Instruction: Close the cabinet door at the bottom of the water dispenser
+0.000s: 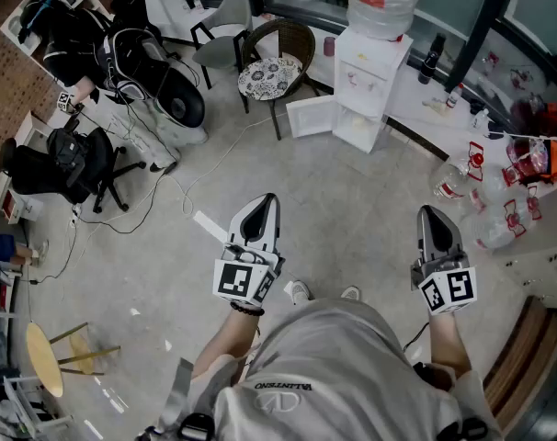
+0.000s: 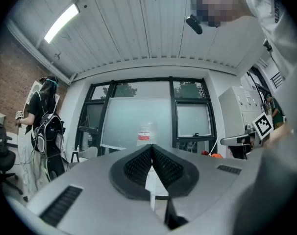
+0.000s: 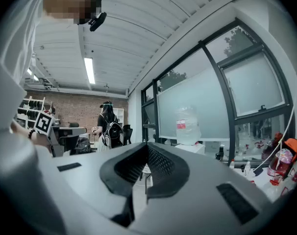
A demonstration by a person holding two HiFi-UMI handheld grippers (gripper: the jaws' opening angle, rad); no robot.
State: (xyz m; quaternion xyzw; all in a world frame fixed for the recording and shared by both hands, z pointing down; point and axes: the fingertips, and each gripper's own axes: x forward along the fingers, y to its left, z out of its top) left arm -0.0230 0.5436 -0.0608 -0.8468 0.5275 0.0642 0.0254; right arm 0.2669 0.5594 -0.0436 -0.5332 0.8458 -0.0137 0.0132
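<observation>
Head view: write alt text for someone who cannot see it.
A white water dispenser stands across the grey floor, its bottom cabinet door swung open to the left. Nearer, the left gripper and right gripper are held out, both shut and empty, well short of it.

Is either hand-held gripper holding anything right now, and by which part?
Nothing is held. The left hand-held gripper and right hand-held gripper are both shut and empty, well short of the open cabinet door.
</observation>
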